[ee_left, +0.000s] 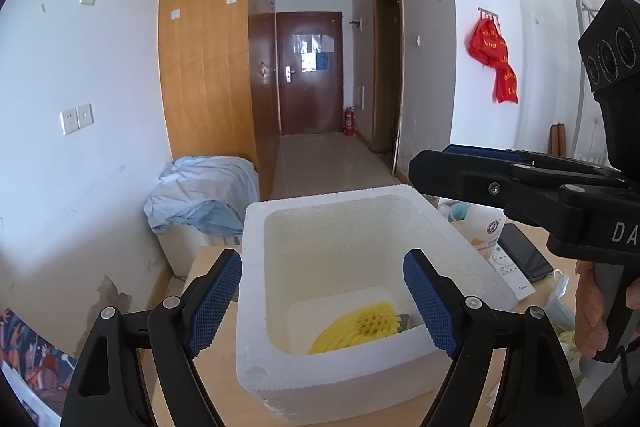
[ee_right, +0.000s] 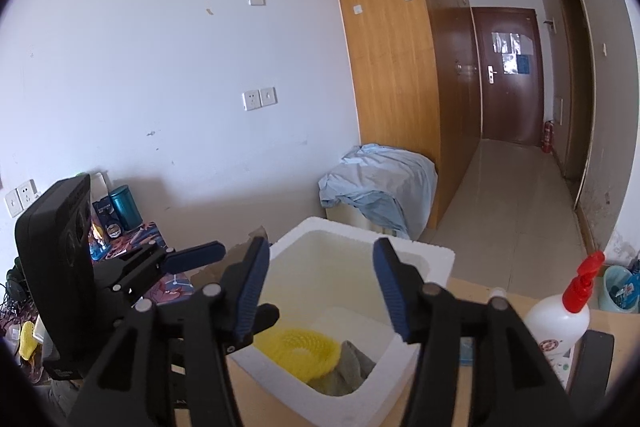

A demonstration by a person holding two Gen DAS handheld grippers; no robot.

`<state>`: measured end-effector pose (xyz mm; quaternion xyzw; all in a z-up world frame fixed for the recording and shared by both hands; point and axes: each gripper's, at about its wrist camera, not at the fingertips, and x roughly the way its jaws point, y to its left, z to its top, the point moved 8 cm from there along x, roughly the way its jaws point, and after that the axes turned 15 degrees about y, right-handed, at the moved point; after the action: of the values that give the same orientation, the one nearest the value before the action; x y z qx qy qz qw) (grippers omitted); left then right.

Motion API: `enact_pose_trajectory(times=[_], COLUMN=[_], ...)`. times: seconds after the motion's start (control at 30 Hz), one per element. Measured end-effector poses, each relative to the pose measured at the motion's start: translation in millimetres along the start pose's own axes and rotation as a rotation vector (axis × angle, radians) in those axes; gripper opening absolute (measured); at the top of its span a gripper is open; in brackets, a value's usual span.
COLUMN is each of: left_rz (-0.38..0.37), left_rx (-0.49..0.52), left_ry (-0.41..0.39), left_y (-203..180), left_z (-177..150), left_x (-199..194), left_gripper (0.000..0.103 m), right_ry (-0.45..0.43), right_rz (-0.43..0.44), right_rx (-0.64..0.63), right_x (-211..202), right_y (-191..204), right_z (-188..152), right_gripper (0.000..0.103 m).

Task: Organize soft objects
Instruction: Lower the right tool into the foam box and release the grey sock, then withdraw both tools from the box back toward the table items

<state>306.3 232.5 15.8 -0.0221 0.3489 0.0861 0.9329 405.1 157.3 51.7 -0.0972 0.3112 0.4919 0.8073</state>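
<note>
Jaws of right gripper (ee_right: 320, 291) gape empty above foam box (ee_right: 416, 259).

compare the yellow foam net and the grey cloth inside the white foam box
The yellow foam net is bright, with an open mesh of holes; the grey cloth is dull and has no visible holes. The net lies spread in the open on the floor of the white foam box, while the cloth is bunched up beside it, partly tucked under its edge. Both lie loose in the box, with neither gripper touching them.
</note>
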Motion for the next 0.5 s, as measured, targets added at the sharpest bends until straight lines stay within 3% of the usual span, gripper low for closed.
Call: enact_pose_trajectory(times=[0.5], left_rz=[-0.022], left_rx=[-0.025], left_ry=[-0.023], left_y=[2], left_z=[-1], left_x=[-10], left_gripper=[0.084], right_ry=[-0.008], right_rz=[-0.025], right_rx=[0.005], right_x=[-17], right_y=[7], right_z=[0], right_gripper=[0.061])
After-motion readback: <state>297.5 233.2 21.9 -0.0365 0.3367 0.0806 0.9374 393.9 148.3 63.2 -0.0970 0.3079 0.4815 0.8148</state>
